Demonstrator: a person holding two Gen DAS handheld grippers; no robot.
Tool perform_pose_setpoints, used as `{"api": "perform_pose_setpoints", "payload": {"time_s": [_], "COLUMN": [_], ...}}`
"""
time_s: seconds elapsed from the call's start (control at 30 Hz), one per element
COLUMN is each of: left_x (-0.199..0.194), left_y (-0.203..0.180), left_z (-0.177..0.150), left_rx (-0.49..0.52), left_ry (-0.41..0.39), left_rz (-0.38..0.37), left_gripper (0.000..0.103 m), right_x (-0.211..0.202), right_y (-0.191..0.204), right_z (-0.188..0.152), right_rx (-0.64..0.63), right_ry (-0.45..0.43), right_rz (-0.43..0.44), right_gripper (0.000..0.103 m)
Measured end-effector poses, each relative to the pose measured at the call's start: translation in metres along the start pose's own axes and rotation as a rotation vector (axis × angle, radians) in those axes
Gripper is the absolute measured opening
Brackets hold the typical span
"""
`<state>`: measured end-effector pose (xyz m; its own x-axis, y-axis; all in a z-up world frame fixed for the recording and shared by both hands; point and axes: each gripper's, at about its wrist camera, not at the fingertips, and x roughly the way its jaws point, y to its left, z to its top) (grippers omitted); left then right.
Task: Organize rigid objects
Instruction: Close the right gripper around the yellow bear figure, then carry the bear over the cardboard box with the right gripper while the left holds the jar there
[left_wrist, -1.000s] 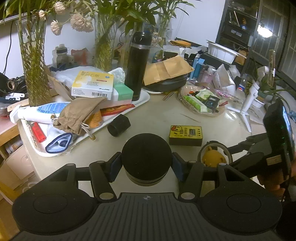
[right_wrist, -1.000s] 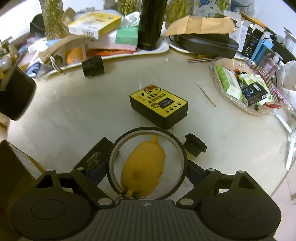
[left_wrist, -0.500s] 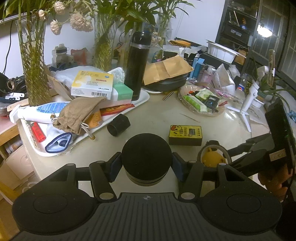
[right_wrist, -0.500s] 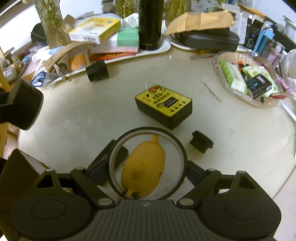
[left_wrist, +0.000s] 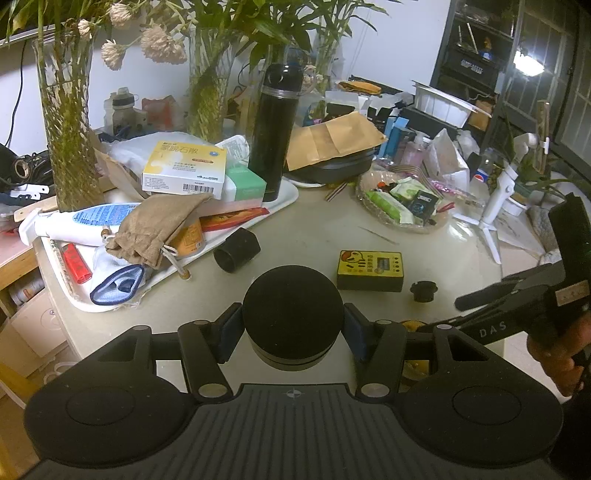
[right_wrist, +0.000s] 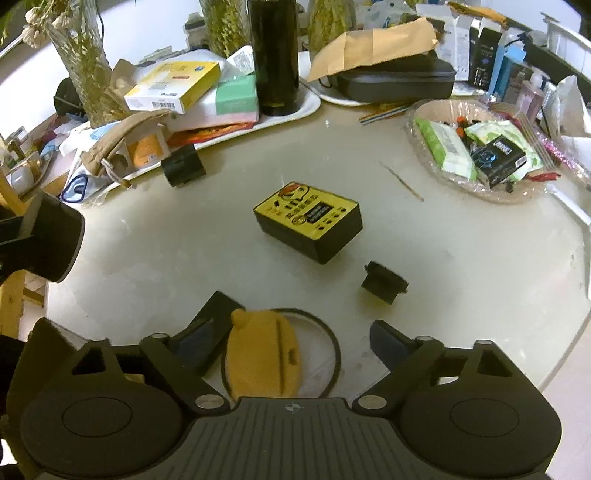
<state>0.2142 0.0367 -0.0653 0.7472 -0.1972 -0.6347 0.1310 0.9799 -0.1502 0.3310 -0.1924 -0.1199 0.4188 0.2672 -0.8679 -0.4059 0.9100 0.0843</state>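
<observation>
now the left tongs (left_wrist: 291, 325) pinch a black round lid (left_wrist: 291, 314) above the counter (right_wrist: 461, 258); lower it level. the right tongs (right_wrist: 303, 336) are spread, apart from the yellow toy (right_wrist: 264, 360) in its clear ring (right_wrist: 332, 354) between them; its long axis runs away, knob pointing outward.

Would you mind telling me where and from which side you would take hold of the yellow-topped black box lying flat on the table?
Probably across the two long side walls of the yellow-topped black box, coming straight down from above. It lies flat with bare table all round, and its narrow width seems to suit an open claw.
</observation>
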Motion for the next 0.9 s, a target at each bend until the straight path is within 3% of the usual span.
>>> {"api": "perform_pose_setpoints", "payload": {"time_s": [0.2,0.3,0.6,0.9], "left_x": [-0.001,-0.001,-0.003,-0.01], "left_y": [0.0,0.0,-0.005,-0.014], "left_z": [0.0,0.0,0.0,0.003], "left_rx": [0.001,0.001,0.015,0.045], "left_ry": [0.0,0.0,-0.002,0.008], "left_rz": [-0.003,-0.002,-0.014,-0.032], "left_gripper": [0.056,0.056,0.056,0.056], "right_x": [0.013,0.024,0.035,0.001], "right_y": [0.01,0.009,0.01,0.006], "right_z": [-0.008,-0.01,-0.01,-0.004], "right_rx": [-0.017,0.006,0.036,0.064], "right_ry": [0.076,0.1,0.108,0.014], "right_rz": [0.041,0.02,-0.01,0.002], "right_gripper": [0.061,0.052,0.047,0.047]}}
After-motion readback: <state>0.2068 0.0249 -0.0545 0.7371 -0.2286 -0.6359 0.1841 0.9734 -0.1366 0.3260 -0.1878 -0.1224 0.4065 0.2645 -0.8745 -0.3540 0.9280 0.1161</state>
